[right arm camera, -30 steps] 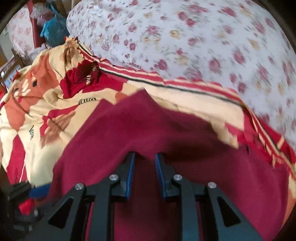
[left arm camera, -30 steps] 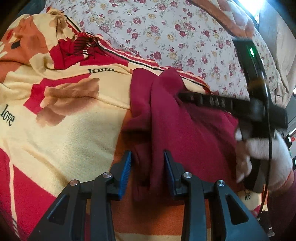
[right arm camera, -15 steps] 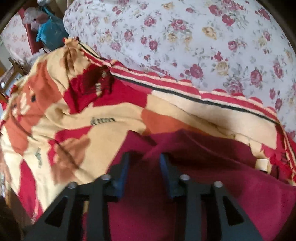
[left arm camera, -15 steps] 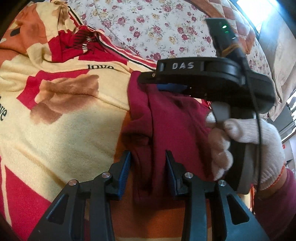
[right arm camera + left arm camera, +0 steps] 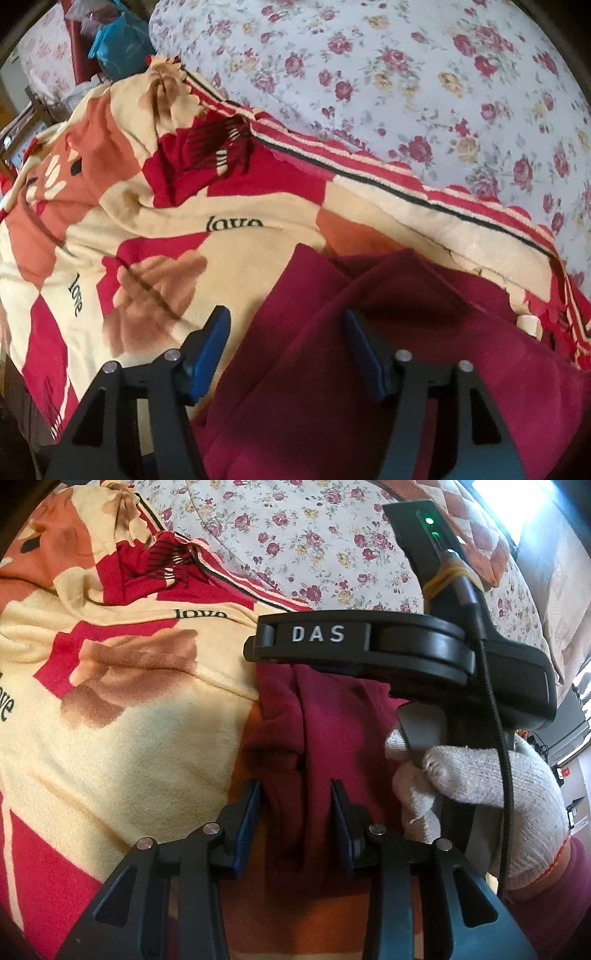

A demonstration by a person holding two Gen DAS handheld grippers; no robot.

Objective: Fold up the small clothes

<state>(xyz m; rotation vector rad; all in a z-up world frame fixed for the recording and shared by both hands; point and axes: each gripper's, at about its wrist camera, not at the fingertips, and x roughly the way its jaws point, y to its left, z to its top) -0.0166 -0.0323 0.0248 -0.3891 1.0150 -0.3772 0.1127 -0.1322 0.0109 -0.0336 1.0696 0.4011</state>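
Beneath me spreads a white bedcover with small roses, and over its near side lies a cream, orange and red blanket printed with the word "love". On that blanket sits the task's thing, a dark red garment, bunched into soft folds near the blanket's striped edge. My right gripper hovers low over the garment's left edge with its jaws spread wide, one blue pad over the blanket and the other over the red cloth, holding nothing. Seen from my left side, that same tool is gripped by my white-gloved right hand, its black body marked "DAS". My left gripper has its jaws apart on either side of a raised fold of the garment, the pads not pressed together on it.
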